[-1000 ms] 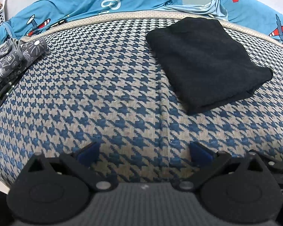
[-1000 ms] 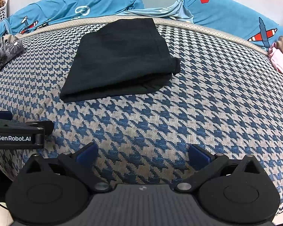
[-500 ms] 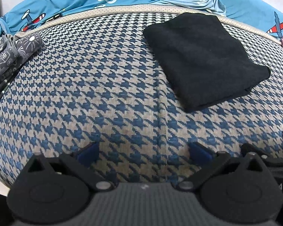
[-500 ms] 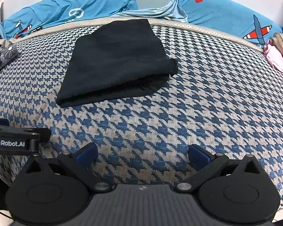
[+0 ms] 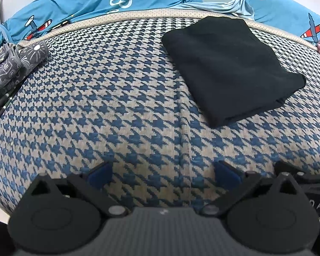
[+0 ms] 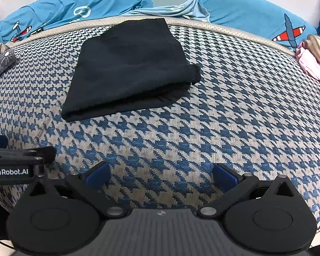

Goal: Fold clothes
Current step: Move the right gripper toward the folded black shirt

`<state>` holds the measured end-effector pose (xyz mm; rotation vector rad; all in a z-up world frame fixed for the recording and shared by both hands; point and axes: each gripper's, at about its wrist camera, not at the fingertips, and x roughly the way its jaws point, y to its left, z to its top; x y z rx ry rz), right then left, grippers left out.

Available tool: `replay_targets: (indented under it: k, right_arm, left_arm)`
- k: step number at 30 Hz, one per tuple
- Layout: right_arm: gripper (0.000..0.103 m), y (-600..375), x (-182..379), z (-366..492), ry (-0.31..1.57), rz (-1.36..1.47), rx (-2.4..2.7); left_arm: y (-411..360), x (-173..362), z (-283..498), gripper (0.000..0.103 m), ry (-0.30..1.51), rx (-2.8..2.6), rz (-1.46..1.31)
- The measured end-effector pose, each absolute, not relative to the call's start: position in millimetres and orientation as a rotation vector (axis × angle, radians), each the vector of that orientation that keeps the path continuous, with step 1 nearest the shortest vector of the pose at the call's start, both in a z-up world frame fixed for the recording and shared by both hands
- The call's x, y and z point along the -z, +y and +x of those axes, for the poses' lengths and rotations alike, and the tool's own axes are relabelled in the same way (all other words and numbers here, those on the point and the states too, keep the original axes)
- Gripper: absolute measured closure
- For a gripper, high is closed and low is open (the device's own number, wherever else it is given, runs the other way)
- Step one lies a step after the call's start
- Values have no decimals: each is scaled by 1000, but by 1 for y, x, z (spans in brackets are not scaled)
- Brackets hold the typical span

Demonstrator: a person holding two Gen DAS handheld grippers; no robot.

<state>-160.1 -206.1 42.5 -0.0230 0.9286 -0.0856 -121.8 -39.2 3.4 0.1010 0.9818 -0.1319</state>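
Both the left gripper (image 5: 163, 173) and right gripper (image 6: 161, 173) are being held wide and empty. The folded black garment (image 6: 128, 68) is lying at 11 o'clock in the right view, 1 o'clock in the left. If it is being lifted by only its top layer, the fold is likely being undone.

Houndstooth bed cover (image 5: 108, 111) under folded black garment (image 5: 230, 68)

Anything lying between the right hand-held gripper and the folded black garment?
Nothing: only bare houndstooth cover separates the right hand-held gripper from the black garment, seen in the right wrist view.
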Motion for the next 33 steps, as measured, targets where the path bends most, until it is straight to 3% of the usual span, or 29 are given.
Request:
replay_targets:
  k: [19, 33]
  right_arm:
    - [0, -214, -48, -143, 1008, -115, -90]
    - [0, -225, -73, -113, 875, -52, -216]
  left_arm:
    - [-39, -2, -119, 0, 994, 128, 106]
    - [-40, -2, -115, 0, 1010, 120, 120]
